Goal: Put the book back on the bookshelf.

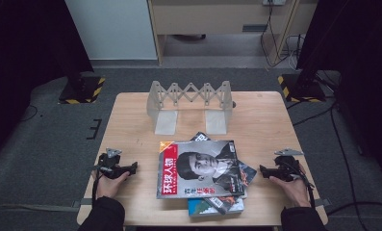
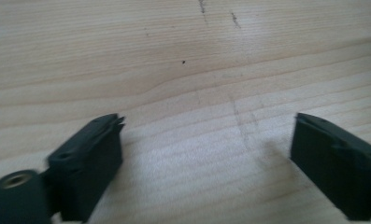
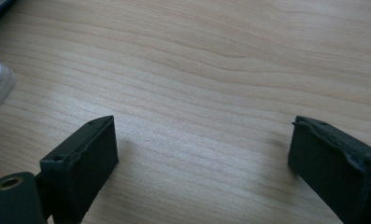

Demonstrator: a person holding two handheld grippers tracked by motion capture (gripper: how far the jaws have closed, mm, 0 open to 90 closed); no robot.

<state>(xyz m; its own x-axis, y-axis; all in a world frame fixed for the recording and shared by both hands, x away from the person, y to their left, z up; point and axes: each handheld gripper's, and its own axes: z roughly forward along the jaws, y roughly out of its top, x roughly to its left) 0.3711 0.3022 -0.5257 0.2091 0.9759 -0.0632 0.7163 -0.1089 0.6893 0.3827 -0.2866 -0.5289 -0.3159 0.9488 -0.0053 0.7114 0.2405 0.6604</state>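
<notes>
Translucent plastic bookstand at the far edge of the surface, both slots bare; magazine stack lies flat at the near middle, just in front of the stand, between the two hands. Left tongs jaws wide, holding nothing, low over bare wood left of the stack; right tongs jaws wide too, unloaded, right of the stack. Light wood surface on grey carpet, dark curtains either side.

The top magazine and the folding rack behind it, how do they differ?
The top magazine lies flat on the pile near the person; the folding rack stands upright at the far side of the table. The top magazine has a printed cover with red lettering; the folding rack is plain pale grey with a criss-cross lattice. Neither gripper touches either one.
</notes>
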